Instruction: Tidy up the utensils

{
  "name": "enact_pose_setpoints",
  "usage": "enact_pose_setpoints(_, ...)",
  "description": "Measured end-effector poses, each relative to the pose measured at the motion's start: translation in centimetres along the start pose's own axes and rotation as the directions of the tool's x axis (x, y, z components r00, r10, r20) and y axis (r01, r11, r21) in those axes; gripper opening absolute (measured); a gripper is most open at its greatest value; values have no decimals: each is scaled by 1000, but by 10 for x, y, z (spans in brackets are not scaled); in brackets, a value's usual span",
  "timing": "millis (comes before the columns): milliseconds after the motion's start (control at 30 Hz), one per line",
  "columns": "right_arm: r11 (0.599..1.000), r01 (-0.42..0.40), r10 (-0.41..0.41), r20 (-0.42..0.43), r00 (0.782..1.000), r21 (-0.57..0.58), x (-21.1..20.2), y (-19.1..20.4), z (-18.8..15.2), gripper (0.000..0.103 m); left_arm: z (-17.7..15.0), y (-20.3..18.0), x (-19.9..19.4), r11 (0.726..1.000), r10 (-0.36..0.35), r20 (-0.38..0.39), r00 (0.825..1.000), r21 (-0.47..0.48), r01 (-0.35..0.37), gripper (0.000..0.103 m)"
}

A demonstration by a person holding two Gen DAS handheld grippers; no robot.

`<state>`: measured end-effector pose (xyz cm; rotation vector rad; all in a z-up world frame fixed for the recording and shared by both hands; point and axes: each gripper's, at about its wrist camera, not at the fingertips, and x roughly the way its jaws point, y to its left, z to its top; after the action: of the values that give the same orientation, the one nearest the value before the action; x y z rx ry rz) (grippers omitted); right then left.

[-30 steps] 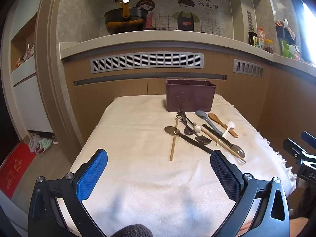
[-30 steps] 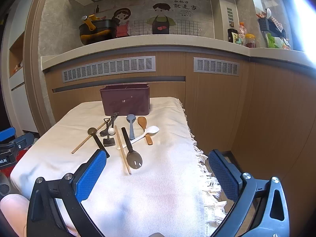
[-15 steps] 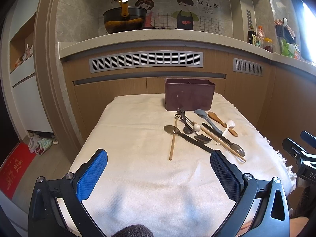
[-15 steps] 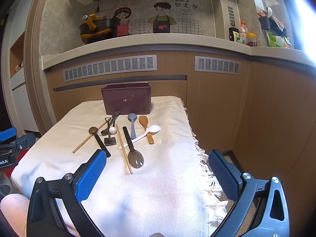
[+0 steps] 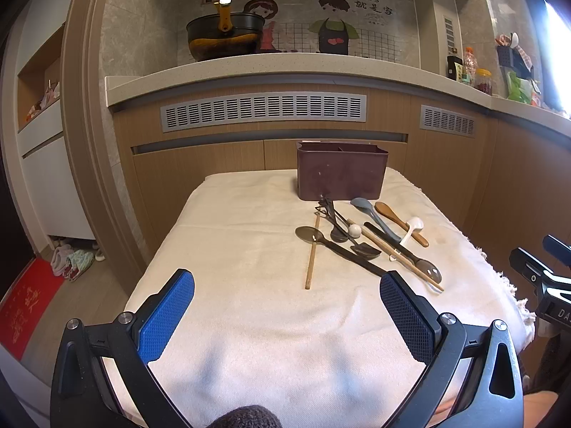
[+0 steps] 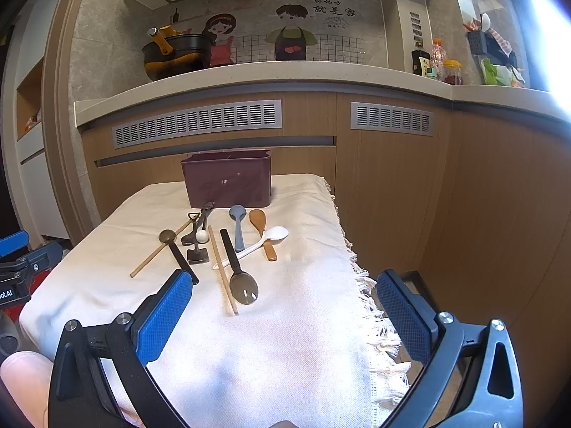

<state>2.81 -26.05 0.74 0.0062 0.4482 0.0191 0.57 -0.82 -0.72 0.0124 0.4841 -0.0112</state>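
On the cloth-covered table (image 5: 249, 321) the utensils (image 5: 360, 239) lie unmoved; both grippers' jaws stay wide.

Daylight is flooding in from the upper right, blowing out that corner.
Fisheye bending is curving the counter (image 5: 285, 67); soft shadows are falling on the cloth (image 6: 292, 356) under both grippers.

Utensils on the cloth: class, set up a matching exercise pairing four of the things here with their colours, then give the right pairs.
Things:
1. bin
2. rice paddle
3. soup spoon
4. small spoon

Colours:
A. white
B. brown wood
C. maroon
D. grey-blue

Pairs: 1-C, 2-D, 3-A, 4-B
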Motion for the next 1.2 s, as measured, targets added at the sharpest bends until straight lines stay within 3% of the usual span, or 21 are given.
enact_pose_setpoints(1200, 999, 8, -8, 19, 1000, -35, 4, 5, 7, 103, -4, -5, 10, 1000, -8, -28, 1000, 17, 8, 103)
